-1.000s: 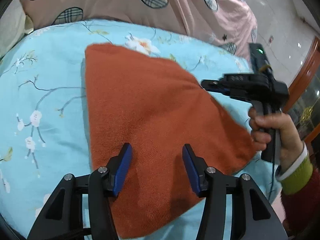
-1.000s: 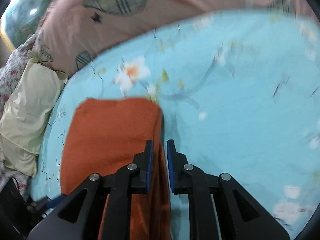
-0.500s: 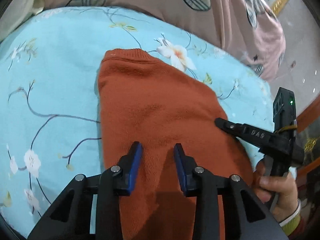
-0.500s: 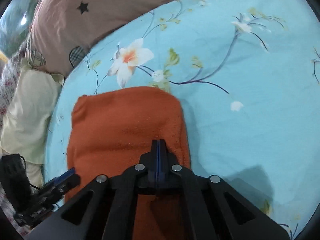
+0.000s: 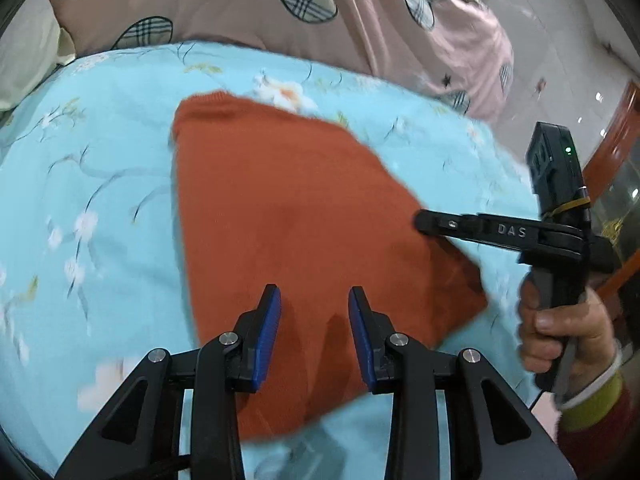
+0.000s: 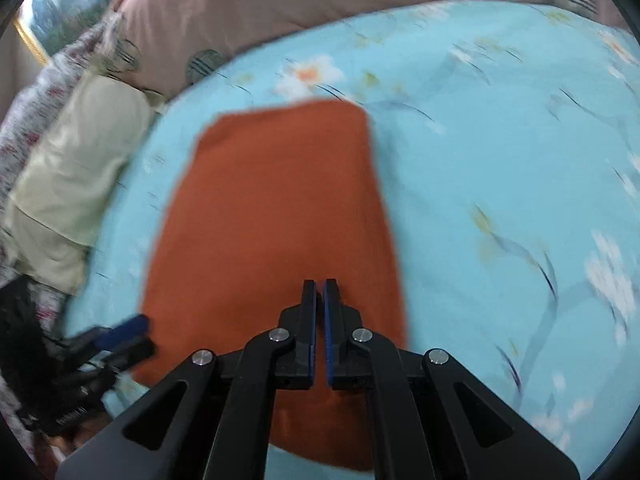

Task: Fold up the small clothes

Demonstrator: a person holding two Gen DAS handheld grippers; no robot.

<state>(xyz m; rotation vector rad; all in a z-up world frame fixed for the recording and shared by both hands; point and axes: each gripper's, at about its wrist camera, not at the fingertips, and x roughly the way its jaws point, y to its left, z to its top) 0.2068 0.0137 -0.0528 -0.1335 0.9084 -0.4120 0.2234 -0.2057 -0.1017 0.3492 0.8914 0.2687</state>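
A folded rust-orange knit garment lies flat on the light-blue floral bedsheet; it also shows in the right wrist view. My left gripper is open and empty, hovering over the garment's near part. My right gripper is nearly shut with a thin slit between the blue pads, holding nothing, above the garment's near end. In the left wrist view the right gripper sits at the garment's right edge, held by a hand.
A pink quilt with plaid patches lies bunched along the far side of the bed. A cream pillow lies at the left in the right wrist view. A tiled floor and wooden furniture are beyond the bed's right edge.
Both grippers have pulled back and up from the garment. My left jaws widened again after narrowing. My right jaws went from fully closed to a thin slit. The garment stays flat.
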